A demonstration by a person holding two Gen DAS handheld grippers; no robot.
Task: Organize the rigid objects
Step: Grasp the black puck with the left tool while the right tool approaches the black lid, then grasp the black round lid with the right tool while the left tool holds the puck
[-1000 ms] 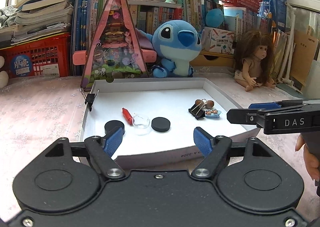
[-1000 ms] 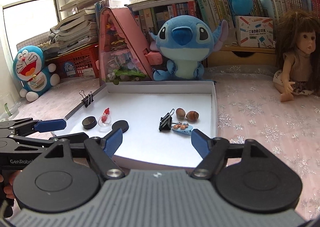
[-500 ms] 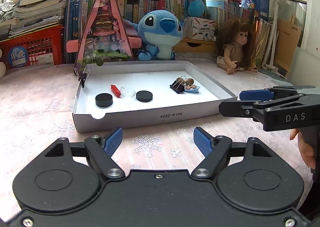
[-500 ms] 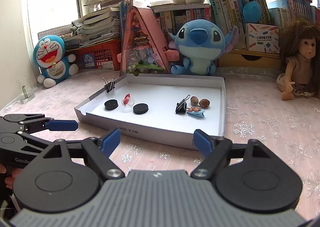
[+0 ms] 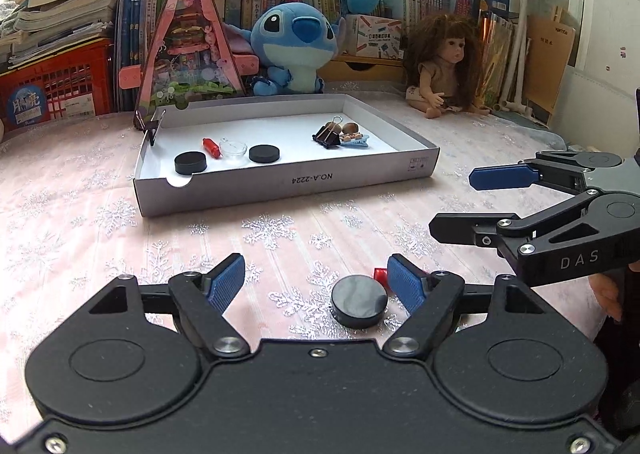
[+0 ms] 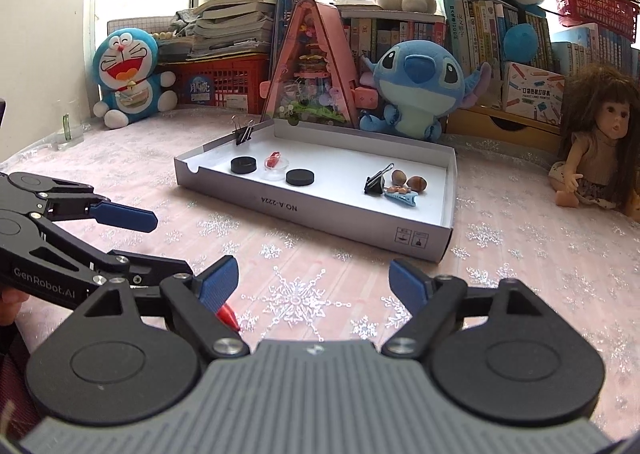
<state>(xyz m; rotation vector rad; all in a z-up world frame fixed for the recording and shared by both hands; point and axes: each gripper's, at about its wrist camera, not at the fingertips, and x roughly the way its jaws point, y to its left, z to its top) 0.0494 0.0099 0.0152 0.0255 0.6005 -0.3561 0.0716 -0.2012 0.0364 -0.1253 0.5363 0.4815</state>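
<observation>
A pink snowflake-patterned tablecloth is carrying a shallow white cardboard tray, labelled NO.A-2224 on its near wall. Inside, toward the left end, two black discs are lying flat with a clear round dish between them and a red capsule-like piece just beside the dish. Toward the right end, a black binder clip, two brown nuts and a blue hair clip are clustered together. Another binder clip is gripping the tray's left wall. Outside the tray, a third black disc is resting on the cloth between the spread, empty jaws of the left gripper, a small red item beside it. The right gripper is standing wide, its jaws just having been opening, with nothing between them.
</observation>
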